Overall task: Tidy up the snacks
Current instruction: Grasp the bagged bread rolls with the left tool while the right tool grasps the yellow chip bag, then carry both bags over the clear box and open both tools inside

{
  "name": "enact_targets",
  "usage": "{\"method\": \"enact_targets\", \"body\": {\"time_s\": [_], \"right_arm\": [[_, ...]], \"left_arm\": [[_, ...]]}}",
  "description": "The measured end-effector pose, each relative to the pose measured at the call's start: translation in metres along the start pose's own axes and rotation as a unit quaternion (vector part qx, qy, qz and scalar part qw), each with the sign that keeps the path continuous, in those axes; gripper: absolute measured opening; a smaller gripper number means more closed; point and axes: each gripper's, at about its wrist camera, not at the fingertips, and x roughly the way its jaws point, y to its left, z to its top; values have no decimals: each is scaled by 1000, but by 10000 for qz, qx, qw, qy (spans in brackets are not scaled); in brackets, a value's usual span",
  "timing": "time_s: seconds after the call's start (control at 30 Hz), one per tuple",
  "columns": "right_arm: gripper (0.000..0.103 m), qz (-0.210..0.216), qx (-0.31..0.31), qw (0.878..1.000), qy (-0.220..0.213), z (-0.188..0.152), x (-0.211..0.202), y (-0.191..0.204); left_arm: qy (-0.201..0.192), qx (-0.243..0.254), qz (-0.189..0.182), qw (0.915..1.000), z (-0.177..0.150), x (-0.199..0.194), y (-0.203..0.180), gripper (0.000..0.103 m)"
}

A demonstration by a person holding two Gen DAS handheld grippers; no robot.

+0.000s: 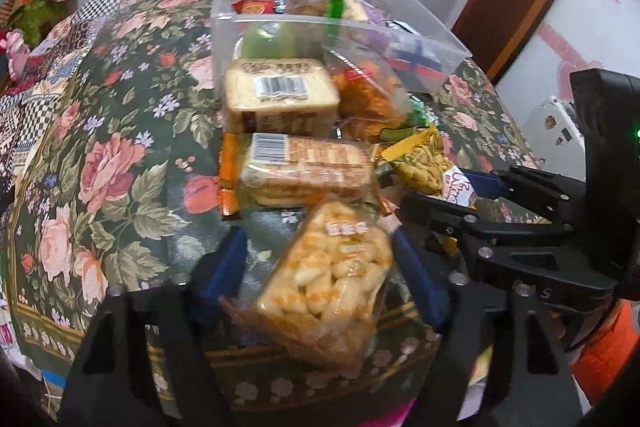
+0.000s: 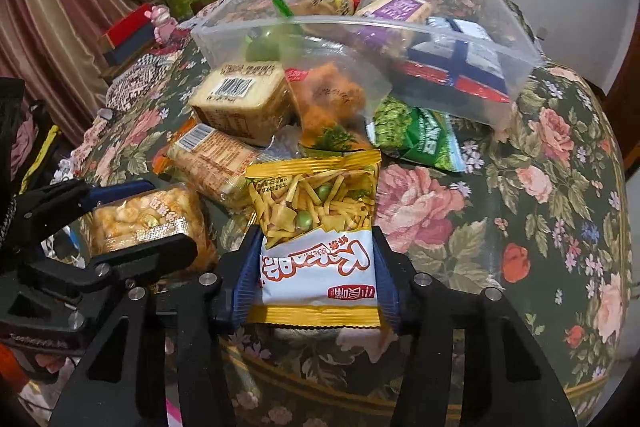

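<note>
Fingers first: right gripper (image 2: pixel 316 263) has its blue pads clamped on both sides of a yellow-and-white snack pack (image 2: pixel 318 239), held near the table's front edge; left gripper (image 1: pixel 320 267) straddles a clear pack of puffed crackers (image 1: pixel 328 279), right pad against the wrapper, left pad w/ a gap showing in the left wrist view, so can't tell if that grip is firm. Biggest in shot: the table under a floral cloth (image 2: pixel 520 187), dark green w/ pink roses. Next, a clear plastic bin (image 2: pixel 516 75) at the back, already holding a purple box, a blue-and-red pack and other snacks. Just in front of it sits the loose pile: a square bread pack w/ barcode (image 1: pixel 280 95), an orange-filled clear bag (image 2: pixel 332 95) beside it, a long biscuit pack (image 1: pixel 308 171) nearer the grippers, and a green pouch (image 2: pixel 420 135) lying by the bin's right front corner. Orange sleeve (image 1: pixel 604 355) visible behind the right gripper's handle, left wrist view.
</note>
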Motion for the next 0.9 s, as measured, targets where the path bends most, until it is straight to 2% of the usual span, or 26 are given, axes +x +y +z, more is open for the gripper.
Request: {"method": "enact_targets", "body": {"time_s": [0.07, 0.13, 0.23, 0.5, 0.9], "right_arm": [[47, 8, 45, 10000, -59, -1, -6, -4], [47, 2, 67, 9999, -136, -1, -13, -6], [47, -15, 104, 9997, -236, -1, -22, -13], [47, -40, 207, 9986, -488, 3, -40, -17], [47, -238, 275, 9935, -1075, 34, -70, -29]], "left_arm": [[15, 36, -132, 9999, 1, -1, -3, 52], [-2, 97, -81, 9999, 1, -2, -8, 48], [-69, 231, 79, 9997, 1, -6, -15, 48], [-372, 240, 140, 9989, 7, -31, -20, 48], [-1152, 193, 294, 9927, 56, -73, -18, 48]]}}
